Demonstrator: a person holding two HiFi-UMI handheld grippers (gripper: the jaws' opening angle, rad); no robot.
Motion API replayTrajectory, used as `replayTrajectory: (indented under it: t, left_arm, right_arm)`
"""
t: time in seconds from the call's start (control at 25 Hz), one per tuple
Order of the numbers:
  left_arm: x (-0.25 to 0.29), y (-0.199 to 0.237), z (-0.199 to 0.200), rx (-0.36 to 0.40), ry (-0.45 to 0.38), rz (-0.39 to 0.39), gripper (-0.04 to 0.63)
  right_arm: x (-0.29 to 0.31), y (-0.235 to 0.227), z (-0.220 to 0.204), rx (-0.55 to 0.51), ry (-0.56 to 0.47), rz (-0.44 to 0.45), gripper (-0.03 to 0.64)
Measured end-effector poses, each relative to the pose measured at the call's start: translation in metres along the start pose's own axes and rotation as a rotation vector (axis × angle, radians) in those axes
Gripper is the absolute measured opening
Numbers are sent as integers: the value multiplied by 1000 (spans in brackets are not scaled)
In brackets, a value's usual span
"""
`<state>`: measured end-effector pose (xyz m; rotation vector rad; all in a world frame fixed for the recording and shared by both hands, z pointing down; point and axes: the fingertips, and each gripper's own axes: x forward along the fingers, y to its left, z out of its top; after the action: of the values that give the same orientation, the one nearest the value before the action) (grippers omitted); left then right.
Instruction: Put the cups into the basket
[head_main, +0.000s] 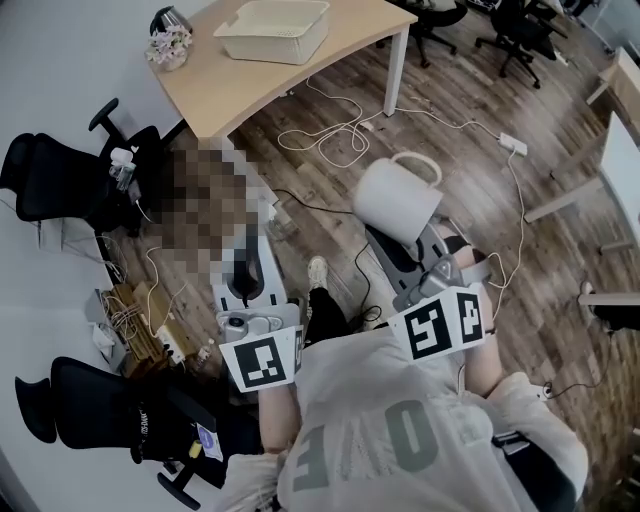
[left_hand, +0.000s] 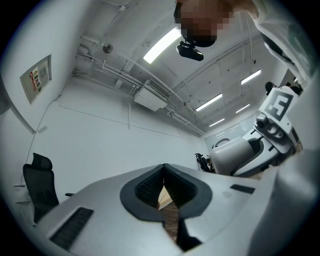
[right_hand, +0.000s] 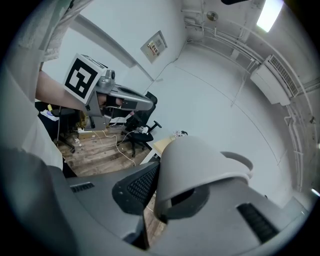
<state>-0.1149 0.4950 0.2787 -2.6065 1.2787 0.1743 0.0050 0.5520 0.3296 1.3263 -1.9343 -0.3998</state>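
Note:
A white mug with a handle is held on its side above the floor, and my right gripper is shut on its rim. In the right gripper view the mug fills the space between the jaws of my right gripper. A cream basket stands on the wooden table far ahead, well apart from both grippers. My left gripper hangs to the left of the mug, shut and holding nothing. In its own view the left gripper points up at a white wall.
White cables trail over the wooden floor between me and the table. Black office chairs stand at the left, with more at the back right. A small flower pot sits on the table's left end. A second desk lies to the right.

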Motion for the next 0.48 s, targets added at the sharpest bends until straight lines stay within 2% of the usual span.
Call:
replayTrajectory:
  t: [0.28, 0.48]
  left_arm:
    - [84, 66, -26, -26, -31, 2, 11]
    - [147, 121, -36, -20, -31, -22, 11]
  right_arm:
    - [90, -37, 10, -25, 52, -1, 32]
    - [161, -78, 44, -26, 63, -34, 32]
